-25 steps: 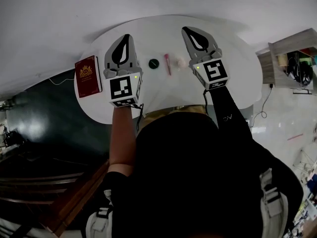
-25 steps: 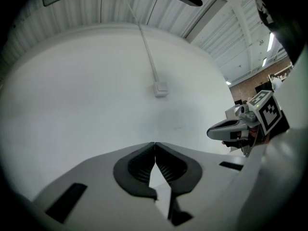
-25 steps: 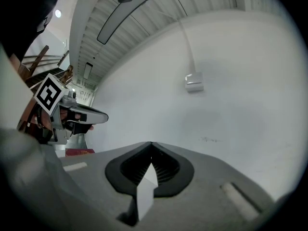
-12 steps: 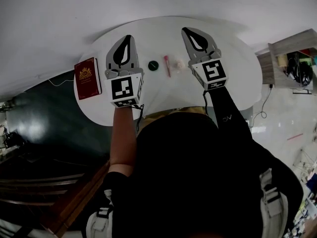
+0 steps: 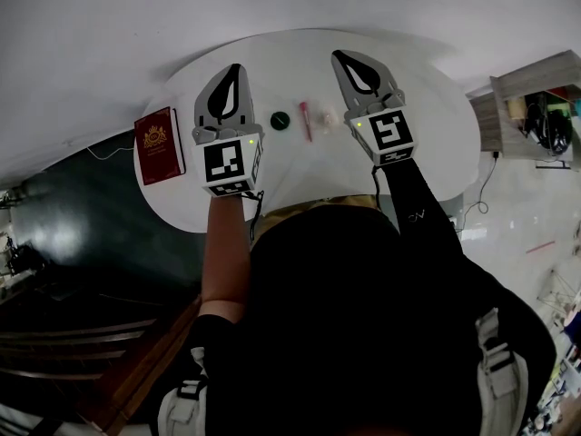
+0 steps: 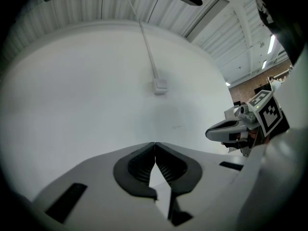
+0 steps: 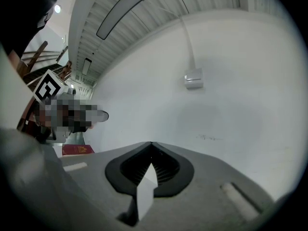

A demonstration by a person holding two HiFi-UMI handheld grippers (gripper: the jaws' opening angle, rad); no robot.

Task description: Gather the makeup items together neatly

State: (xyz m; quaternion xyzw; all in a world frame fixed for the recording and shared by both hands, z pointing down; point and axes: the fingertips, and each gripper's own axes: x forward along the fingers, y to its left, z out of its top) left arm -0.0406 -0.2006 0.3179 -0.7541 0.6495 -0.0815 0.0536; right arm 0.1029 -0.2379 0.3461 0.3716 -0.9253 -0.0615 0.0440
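Note:
Three small makeup items lie in a row on the round white table (image 5: 427, 143): a dark round compact (image 5: 280, 120), a slim pink stick (image 5: 306, 120) and a pale puff (image 5: 330, 114). My left gripper (image 5: 235, 65) hovers left of the compact and is shut, its ribbed pads meeting with nothing between them (image 6: 154, 143). My right gripper (image 5: 336, 54) sits just right of the puff, also shut and empty (image 7: 151, 143). Both point level toward the far wall. None of the items shows in either gripper view.
A dark red book (image 5: 159, 144) lies at the table's left edge and also shows in the right gripper view (image 7: 77, 149). A white wall with a cable and a small box (image 6: 160, 85) stands beyond the table. A shelf (image 5: 536, 107) stands at the right.

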